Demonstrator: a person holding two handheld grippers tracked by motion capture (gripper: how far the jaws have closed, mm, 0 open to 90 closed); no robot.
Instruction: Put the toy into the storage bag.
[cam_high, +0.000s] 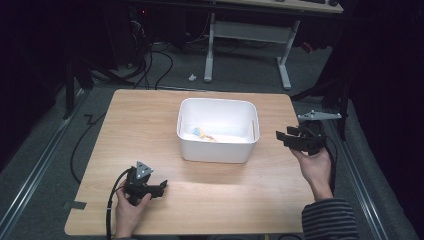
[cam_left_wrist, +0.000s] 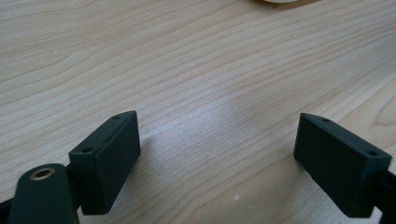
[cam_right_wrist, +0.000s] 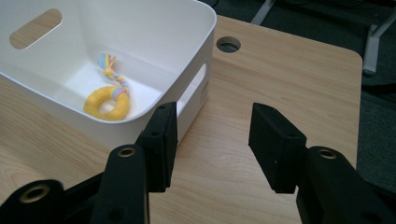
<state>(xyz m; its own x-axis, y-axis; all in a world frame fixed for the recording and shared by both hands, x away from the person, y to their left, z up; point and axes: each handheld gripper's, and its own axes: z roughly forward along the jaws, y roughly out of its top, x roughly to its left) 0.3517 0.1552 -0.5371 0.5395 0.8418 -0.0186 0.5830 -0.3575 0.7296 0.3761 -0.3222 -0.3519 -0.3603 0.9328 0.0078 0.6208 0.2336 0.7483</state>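
Now my right claw (cam_right_wrist: 212, 140) hovers empty, jaws apart, beside the white bin (cam_right_wrist: 140, 122) where the yellow ring toy (cam_right_wrist: 106, 103) lies left of centre—light, soft, best pinched across its ring.

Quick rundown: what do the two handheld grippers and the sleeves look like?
Both the left gripper and the right gripper are black with blocky jaws, brass-ringed pivot holes and a grey three-cornered plate on top. A black cable trails from the left. Striped sleeve on the right arm.

white bin (cam_high: 218, 148) mid-table, bare table (cam_high: 145, 127) around
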